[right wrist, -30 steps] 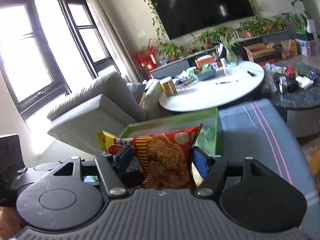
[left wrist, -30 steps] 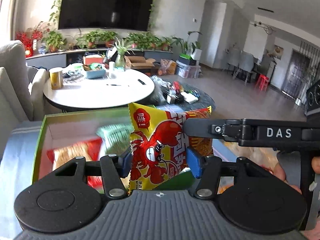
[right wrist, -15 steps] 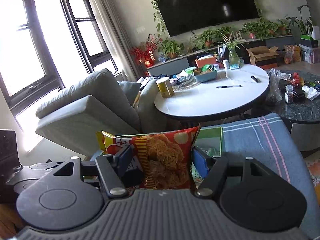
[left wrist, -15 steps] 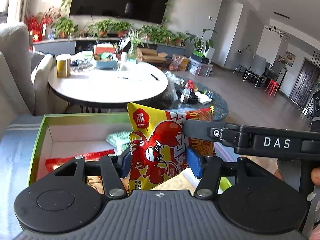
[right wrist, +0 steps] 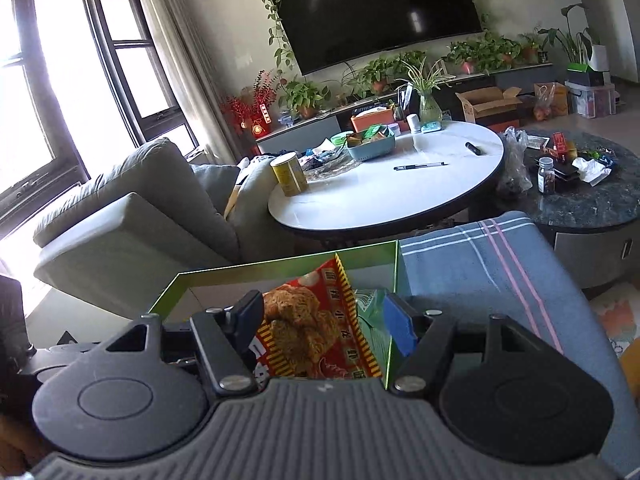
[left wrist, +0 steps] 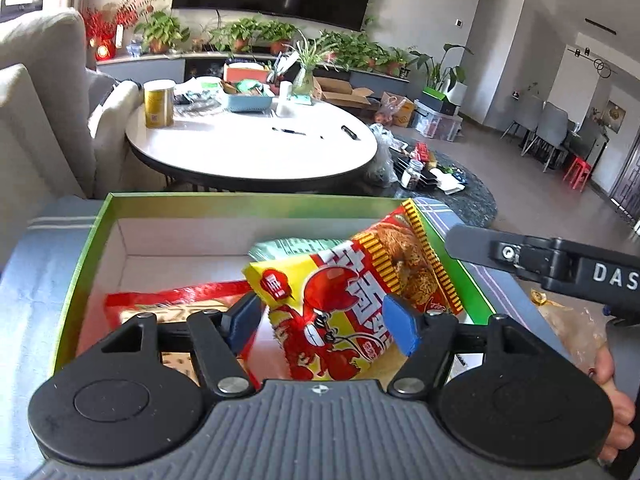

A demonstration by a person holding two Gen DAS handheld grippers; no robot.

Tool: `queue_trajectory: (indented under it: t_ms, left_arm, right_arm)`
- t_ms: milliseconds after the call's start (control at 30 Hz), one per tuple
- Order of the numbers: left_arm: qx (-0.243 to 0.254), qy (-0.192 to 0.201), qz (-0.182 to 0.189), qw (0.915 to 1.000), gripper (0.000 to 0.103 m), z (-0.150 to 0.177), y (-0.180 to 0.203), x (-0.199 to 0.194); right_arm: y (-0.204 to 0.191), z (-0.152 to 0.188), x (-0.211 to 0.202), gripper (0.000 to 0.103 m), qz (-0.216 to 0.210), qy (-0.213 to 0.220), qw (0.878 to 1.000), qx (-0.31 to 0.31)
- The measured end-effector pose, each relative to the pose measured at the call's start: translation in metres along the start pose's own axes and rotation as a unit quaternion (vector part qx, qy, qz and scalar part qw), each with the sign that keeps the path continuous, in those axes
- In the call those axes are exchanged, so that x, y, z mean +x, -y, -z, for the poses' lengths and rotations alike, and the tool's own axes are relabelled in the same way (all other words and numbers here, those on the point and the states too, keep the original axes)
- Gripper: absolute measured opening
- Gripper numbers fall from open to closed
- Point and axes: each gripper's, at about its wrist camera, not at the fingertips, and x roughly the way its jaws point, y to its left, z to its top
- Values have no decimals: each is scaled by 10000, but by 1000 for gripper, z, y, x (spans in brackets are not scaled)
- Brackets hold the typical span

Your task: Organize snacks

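Observation:
A red and yellow crayfish snack bag (left wrist: 352, 304) lies tilted inside the green box (left wrist: 240, 202), leaning toward its right wall. My left gripper (left wrist: 324, 320) is open around the bag's lower part, its blue pads apart from it. My right gripper (right wrist: 324, 322) is open around the same bag's noodle-printed end (right wrist: 312, 328). A red snack bag (left wrist: 168, 300) and a pale green packet (left wrist: 288, 246) lie in the box. The right gripper's arm (left wrist: 560, 264) shows at the right of the left wrist view.
The box sits on a blue plaid cloth (right wrist: 480, 256). Behind it stand a white round table (left wrist: 256, 148) with a yellow can (left wrist: 159, 104), a grey sofa (right wrist: 132, 208) on the left, and a dark low table (right wrist: 584, 192) on the right.
Both grippers have opened and let the crayfish bag go. It dropped from upright into the box and tipped to the right. Both cameras moved down and closer over the box.

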Motion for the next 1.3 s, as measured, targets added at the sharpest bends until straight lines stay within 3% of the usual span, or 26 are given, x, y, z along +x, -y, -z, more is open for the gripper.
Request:
queue_trajectory:
  t_ms: [367, 567, 733, 900, 1100, 1300]
  left_arm:
    - [-22, 610, -173, 9980, 71, -5, -9, -62]
    - [-41, 696, -545, 9961, 73, 10, -35, -104]
    - [-185, 608, -919, 9937, 75, 37, -65, -132]
    - [-438, 279, -1234, 9910, 75, 68, -90, -144]
    - [-499, -265, -1219, 9909, 75, 111, -102, -145]
    - [-745, -397, -1136, 9899, 75, 129, -109, -142]
  right_arm:
    - [-11, -2, -40, 77, -144, 139, 9998, -86]
    - [-23, 7, -54, 77, -288, 50, 9993, -225]
    - [-39, 19, -61, 77, -454, -75, 9982, -397]
    - [-60, 33, -63, 77, -587, -269, 9952, -738]
    - [-68, 43, -63, 77, -619, -395, 9939, -827]
    - [-71, 50, -68, 77, -590, -481, 9940, -783]
